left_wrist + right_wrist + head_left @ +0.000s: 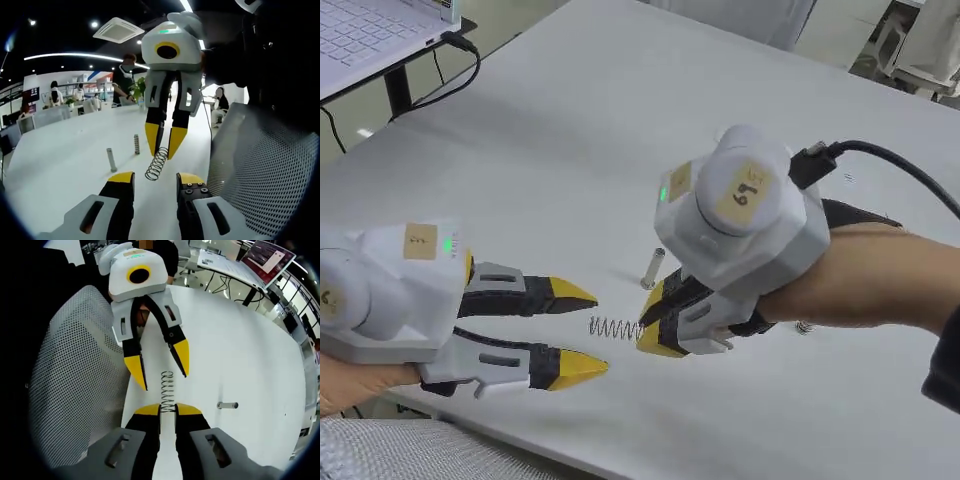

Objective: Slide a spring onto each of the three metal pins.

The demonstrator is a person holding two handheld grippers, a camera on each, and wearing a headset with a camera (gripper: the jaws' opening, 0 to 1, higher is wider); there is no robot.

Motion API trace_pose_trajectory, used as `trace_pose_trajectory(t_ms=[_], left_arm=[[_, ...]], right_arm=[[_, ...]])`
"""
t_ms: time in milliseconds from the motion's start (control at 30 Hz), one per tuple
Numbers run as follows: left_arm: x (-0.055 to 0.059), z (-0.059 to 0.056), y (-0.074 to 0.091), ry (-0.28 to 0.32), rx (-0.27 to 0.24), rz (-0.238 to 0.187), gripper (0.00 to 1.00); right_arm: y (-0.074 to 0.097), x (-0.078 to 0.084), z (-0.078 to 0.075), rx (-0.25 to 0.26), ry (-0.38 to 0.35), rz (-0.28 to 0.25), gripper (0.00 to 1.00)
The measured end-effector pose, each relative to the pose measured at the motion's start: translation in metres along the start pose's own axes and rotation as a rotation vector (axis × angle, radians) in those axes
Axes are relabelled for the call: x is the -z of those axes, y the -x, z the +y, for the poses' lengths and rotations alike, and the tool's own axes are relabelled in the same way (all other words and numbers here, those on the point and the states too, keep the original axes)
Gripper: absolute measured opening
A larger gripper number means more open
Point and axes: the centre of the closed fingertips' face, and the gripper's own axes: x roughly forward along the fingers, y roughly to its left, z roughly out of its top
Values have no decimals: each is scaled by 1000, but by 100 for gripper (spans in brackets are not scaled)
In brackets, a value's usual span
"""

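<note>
A loose wire spring (614,327) lies level just above the white table (570,150). My right gripper (647,325) is shut on its right end, and its free end points at my left gripper (582,330). The left gripper is open with nothing between its yellow fingertips. A bare metal pin (653,268) stands upright just behind the spring. In the left gripper view the spring (157,163) slants down from the right gripper (164,141), beyond my own jaws (155,178). Left of it stand the bare pin (111,160) and a farther pin with a spring on it (136,144). In the right gripper view my jaws (168,411) pinch the spring (167,387), with the pin (227,405) to the right.
A laptop (370,30) with a black cable (465,60) sits on a stand at the far left. A small metal piece (803,326) shows by the right wrist. A mesh chair back (260,170) stands close to the table's near edge. People stand far off in the room.
</note>
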Motion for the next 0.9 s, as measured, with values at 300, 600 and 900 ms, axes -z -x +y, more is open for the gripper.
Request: trace_pose_trajectory(t_ms=[300, 600, 900], left_arm=[[-3, -8, -1, -24, 33, -11, 12], [-4, -13, -5, -26, 53, -13, 6], [0, -11, -6, -42, 53, 7, 4]], right_arm=[[2, 2, 4, -16, 44, 25, 8], [0, 4, 9, -40, 74, 41, 8], [2, 2, 8, -39, 81, 41, 8]])
